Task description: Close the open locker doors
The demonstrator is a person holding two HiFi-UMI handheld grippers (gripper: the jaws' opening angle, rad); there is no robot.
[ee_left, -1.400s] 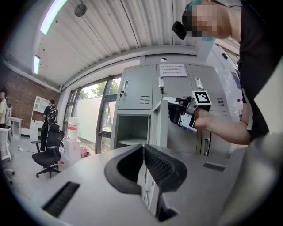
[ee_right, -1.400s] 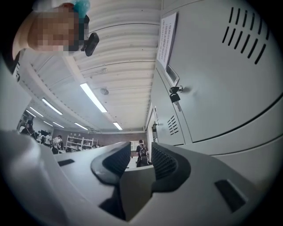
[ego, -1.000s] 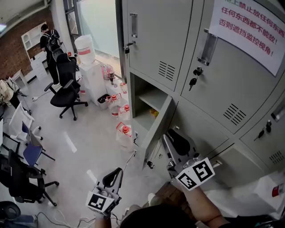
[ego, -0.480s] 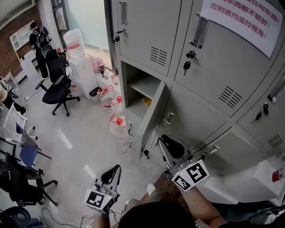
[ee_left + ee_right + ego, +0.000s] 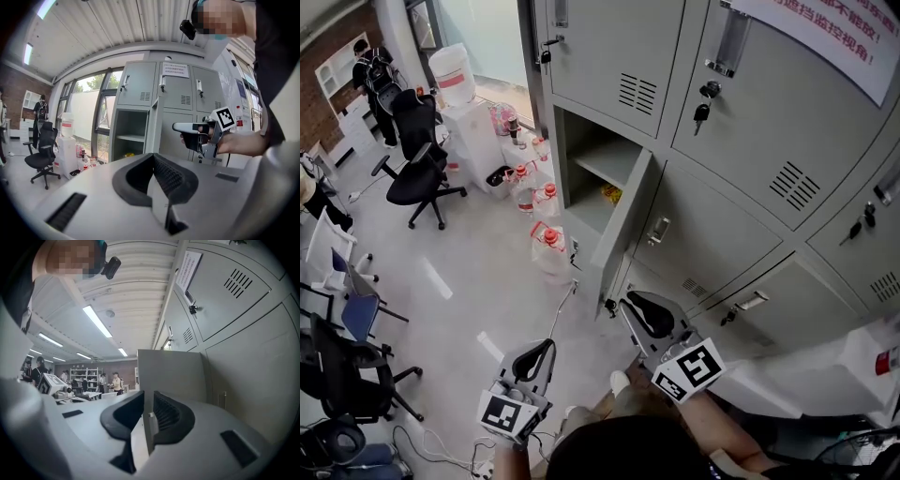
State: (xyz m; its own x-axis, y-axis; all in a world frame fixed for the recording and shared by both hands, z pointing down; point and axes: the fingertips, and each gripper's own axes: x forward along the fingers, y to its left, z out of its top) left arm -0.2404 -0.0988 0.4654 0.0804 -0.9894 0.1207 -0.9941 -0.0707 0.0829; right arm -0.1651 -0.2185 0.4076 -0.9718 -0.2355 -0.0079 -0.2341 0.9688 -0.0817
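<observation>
Dropped lower, the right gripper hangs beside the open locker door in the head view; the left gripper view shows the left gripper clenched, empty, well back; the right gripper view shows jaws just narrowed to an empty slit facing the door, likely ready to push.

Notice cut off by the top edge, print too small in left gripper view. Yellow item in open locker: half behind door, can't name it. My head hides floor. Can't tell if my right gripper touches door. Far person too small for detail.
</observation>
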